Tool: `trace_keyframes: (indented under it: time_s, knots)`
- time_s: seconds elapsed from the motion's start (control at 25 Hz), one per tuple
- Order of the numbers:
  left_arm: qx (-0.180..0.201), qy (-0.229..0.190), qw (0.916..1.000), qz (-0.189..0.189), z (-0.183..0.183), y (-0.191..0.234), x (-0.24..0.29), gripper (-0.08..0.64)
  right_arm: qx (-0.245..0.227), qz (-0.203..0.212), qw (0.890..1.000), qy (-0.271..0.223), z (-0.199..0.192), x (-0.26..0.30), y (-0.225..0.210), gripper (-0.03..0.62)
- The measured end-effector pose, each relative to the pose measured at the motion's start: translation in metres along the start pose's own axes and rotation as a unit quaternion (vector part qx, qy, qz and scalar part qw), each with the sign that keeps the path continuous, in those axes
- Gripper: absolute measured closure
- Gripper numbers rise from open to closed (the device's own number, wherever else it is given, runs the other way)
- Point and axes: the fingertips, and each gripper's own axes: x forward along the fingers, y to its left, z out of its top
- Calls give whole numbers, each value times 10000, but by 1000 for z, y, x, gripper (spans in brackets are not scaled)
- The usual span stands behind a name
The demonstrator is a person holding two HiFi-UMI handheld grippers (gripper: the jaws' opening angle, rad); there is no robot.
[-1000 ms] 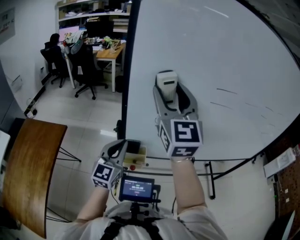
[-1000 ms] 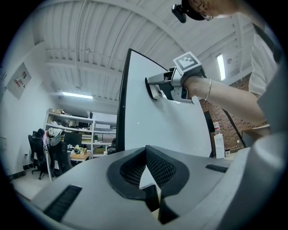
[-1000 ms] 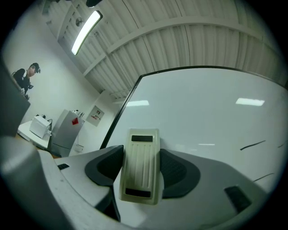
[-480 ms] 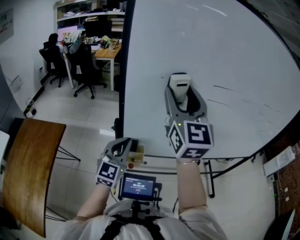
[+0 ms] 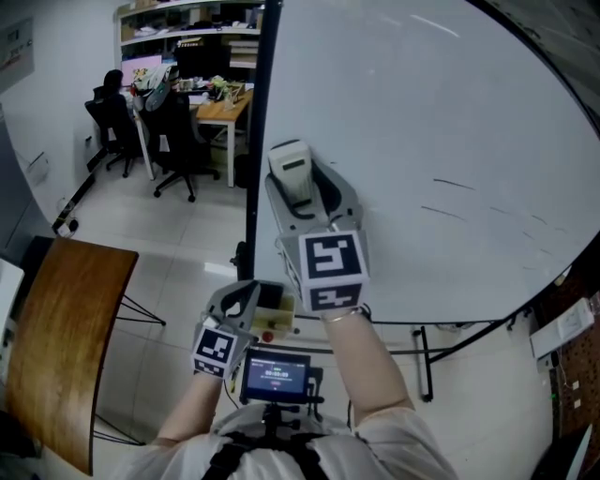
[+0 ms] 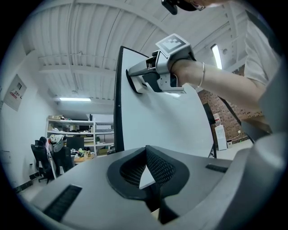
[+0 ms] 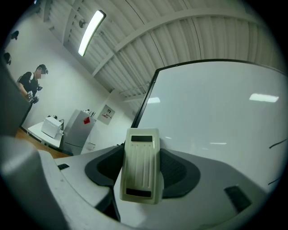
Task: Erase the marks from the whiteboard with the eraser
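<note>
The small screen (image 5: 274, 375) at the person's chest sits nearest, its print too small to read. Just past it, the left tongs (image 5: 246, 300) hang low, with the tips closed on each other and nothing between them; the left gripper view shows only a sliver of light under the meeting pads (image 6: 159, 168). Beside these tongs sits a pale box (image 5: 274, 302), partly hidden by them, and what it holds cannot be made out.

Higher up, the right tongs (image 5: 298, 192) are clamped on the eraser (image 5: 291, 169), a cream block with a ribbed back that fills the gap between the dark pads (image 7: 177, 173) and sticks out past them. In the left gripper view the eraser (image 6: 134, 83) lies against the whiteboard (image 5: 422, 141) close to the dark left edge of the board. The marks (image 5: 455, 183), a few thin dark strokes, lie well to the right of the right tongs; in the right gripper view they are cut off at the frame's edge.

Left of the left tongs, a brown wooden panel (image 5: 66, 328) is cut off by the frame. Far beyond, a cluttered tabletop (image 5: 220, 103), black office chairs (image 5: 173, 131) and shelves (image 5: 187, 28) stand behind the board, their contents too small to tell.
</note>
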Motion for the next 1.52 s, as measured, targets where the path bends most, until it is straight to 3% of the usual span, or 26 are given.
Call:
trace_keyframes:
  time_s: [0.24, 0.64, 1.0, 1.16, 1.32, 1.52]
  knots:
    - [-9, 20, 10000, -47, -3, -5, 4, 555, 125, -138, 9997, -157, -2, -11, -27, 327]
    - [88, 9, 9997, -220, -5, -18, 12, 555, -443, -915, 9947, -159, -1, -30, -61, 327]
    - [54, 30, 9996, -257, -4, -26, 8, 555, -213, -1688, 9853, -179, -13, -69, -126, 327]
    - [117, 89, 9994, -304, -10, -27, -1, 555, -5, -1735, 9847, -140, -20, -84, -131, 328]
    - [14, 114, 9995, -293, -13, -25, -17, 555, 288, -1501, 9880, -207, -29, -105, -114, 327]
    - [119, 156, 9984, -530, -18, -34, -31, 555, 166, -1245, 9921, -69, -61, -137, -77, 327]
